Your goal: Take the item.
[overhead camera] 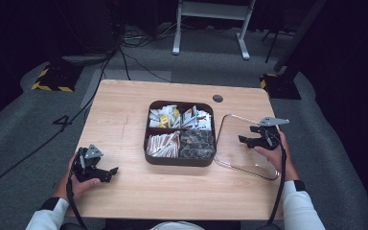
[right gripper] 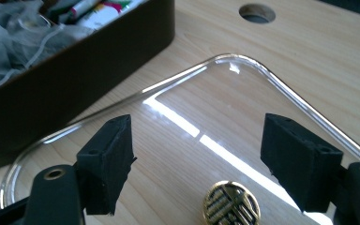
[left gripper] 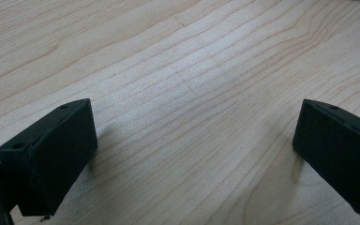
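Hovering over a clear, rounded-square glass lid (right gripper: 243,108) with a brass knob (right gripper: 231,205), the right tongs (overhead camera: 255,135) stand open, empty, knob just below and between the jaws. The lid lies flat on the light wooden counter (overhead camera: 124,115), touching or just beside the dark brown four-compartment box of sachets (overhead camera: 180,132). Step looks like lid pickup; next move calls for dropping onto the knob and closing. Left tongs (overhead camera: 106,172) rest open, empty, well apart.

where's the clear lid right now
In the high view the clear lid lies flat on the table, just right of the brown box, under the right hand-held gripper.
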Demonstrator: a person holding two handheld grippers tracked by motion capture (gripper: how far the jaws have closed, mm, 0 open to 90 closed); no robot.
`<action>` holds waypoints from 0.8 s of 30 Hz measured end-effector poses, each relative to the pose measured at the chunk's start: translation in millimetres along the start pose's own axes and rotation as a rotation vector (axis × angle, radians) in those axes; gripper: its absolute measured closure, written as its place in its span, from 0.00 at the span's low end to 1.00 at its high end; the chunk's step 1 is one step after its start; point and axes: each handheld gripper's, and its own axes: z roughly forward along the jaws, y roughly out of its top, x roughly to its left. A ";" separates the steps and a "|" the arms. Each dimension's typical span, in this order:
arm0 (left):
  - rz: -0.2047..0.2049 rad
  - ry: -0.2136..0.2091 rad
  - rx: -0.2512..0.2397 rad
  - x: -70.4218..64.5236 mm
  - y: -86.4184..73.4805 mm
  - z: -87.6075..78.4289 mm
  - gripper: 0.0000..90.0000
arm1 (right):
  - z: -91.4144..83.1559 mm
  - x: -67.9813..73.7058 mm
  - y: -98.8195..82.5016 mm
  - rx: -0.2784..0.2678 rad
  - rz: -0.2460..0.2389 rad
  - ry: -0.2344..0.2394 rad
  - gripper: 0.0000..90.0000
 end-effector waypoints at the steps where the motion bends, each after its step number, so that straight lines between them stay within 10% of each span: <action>1: 0.000 0.000 0.000 0.0 0.0 0.0 0.00 | -0.7 2.4 2.9 -0.006 -0.010 0.000 0.30; 24: 0.003 0.001 -0.001 0.2 0.2 0.1 0.00 | 8.3 37.0 60.5 -0.077 -0.085 0.057 0.35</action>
